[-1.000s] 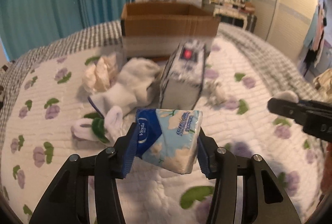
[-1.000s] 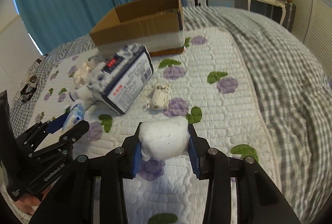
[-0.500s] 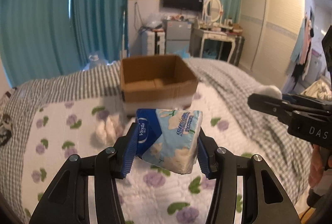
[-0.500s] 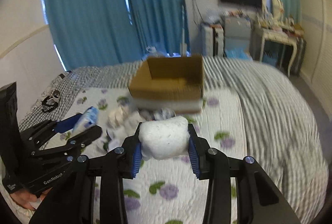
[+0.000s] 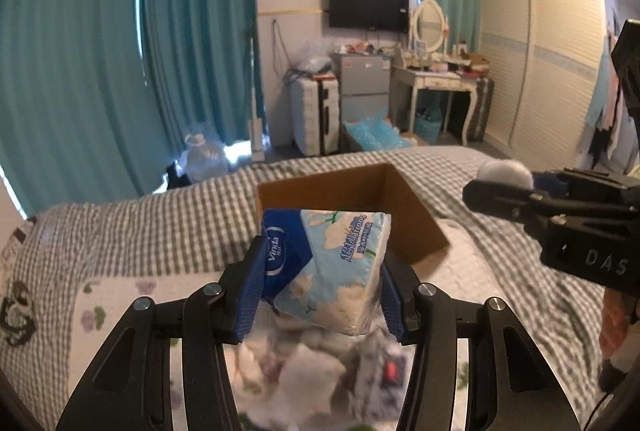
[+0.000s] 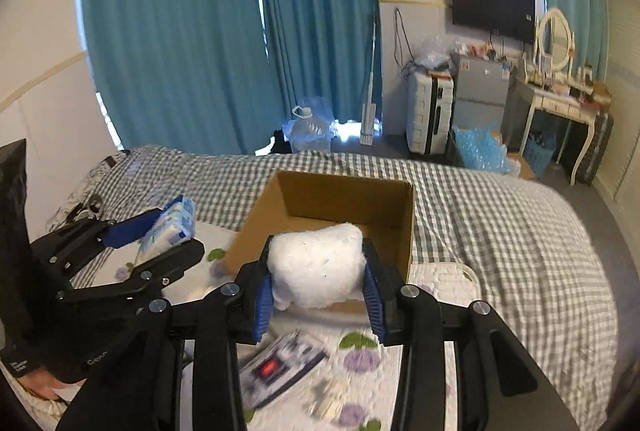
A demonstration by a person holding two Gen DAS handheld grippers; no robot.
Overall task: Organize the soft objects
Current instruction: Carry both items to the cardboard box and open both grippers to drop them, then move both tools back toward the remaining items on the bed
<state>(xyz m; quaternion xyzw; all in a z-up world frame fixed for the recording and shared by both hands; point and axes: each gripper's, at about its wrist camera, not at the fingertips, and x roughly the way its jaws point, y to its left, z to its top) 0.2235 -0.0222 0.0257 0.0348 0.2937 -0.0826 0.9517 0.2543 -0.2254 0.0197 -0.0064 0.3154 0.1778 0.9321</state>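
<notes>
The tissue pack (image 5: 332, 267), blue and pale with a flower print, is pinched across its width between the blue pads of the left gripper (image 5: 320, 287), which has closed in on it enough to dent the soft wrapper; it hangs tilted, 1 corner down, clear of the bed. The white cotton wad (image 6: 318, 267) sits the same way in the right gripper (image 6: 318, 283), its jaws drawn in snug on both flanks so the fluff bulges above and below the pads. Both loads are held up in the air in front of the cardboard box (image 6: 340, 199), which stands open on the bed with its flaps out of the way, and I'd say that height is deliberate: each piece has to clear the near wall before it can be dropped inside. From the right wrist view the wad looks lined up with the box mouth, while the pack is off to the left of it, beside the box's left wall. Below the grippers, 1 printed packet with a red mark (image 6: 280, 367) and some blurred white pieces (image 5: 296, 367) lie on the flowered quilt (image 6: 444, 279), so there is plainly more to gather. The checked blanket (image 6: 500, 215) spreads under and behind the box.
</notes>
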